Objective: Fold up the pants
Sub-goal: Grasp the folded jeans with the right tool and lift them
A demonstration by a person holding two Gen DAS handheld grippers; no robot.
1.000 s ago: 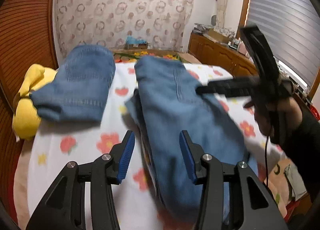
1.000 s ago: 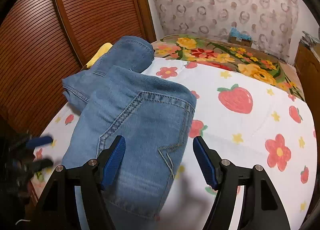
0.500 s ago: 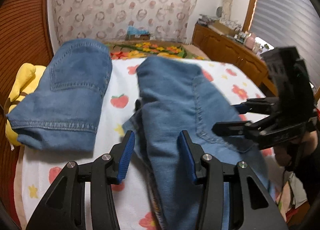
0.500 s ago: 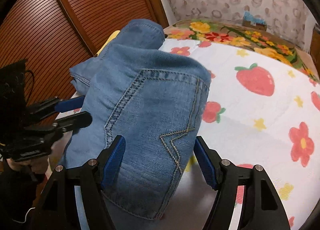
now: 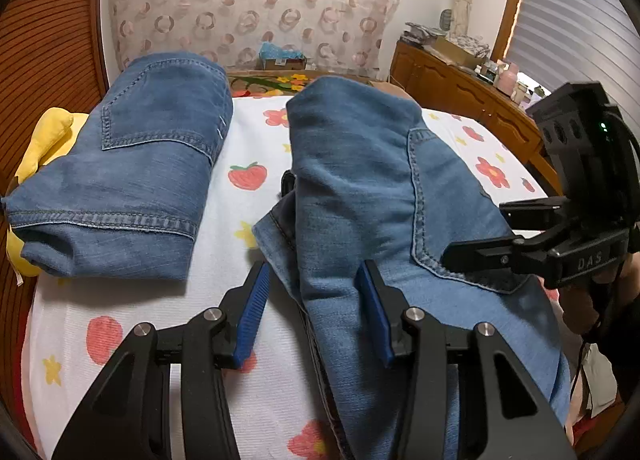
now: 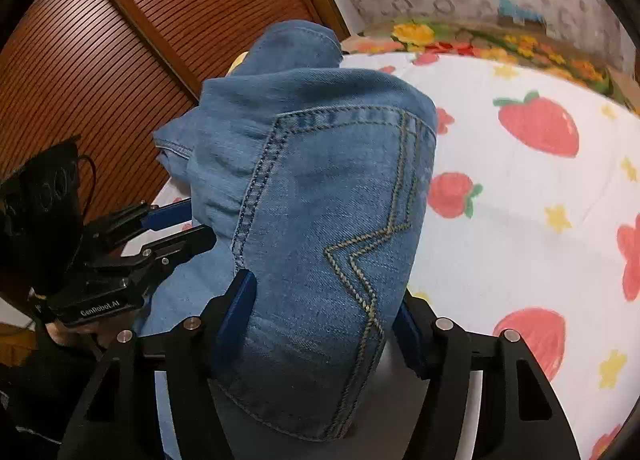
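- Jeans: two folded denim pairs, one (image 5: 368,196) between both grippers' jaws, another (image 5: 132,176) left of the left gripper (image 5: 316,308)
- Left jaws spread, gripping nothing
- Right gripper (image 6: 324,312) jaws closing around stitched pocket

The right gripper (image 6: 326,312) is closing around folded jeans (image 6: 320,200) lying on a strawberry-print sheet (image 6: 520,220).
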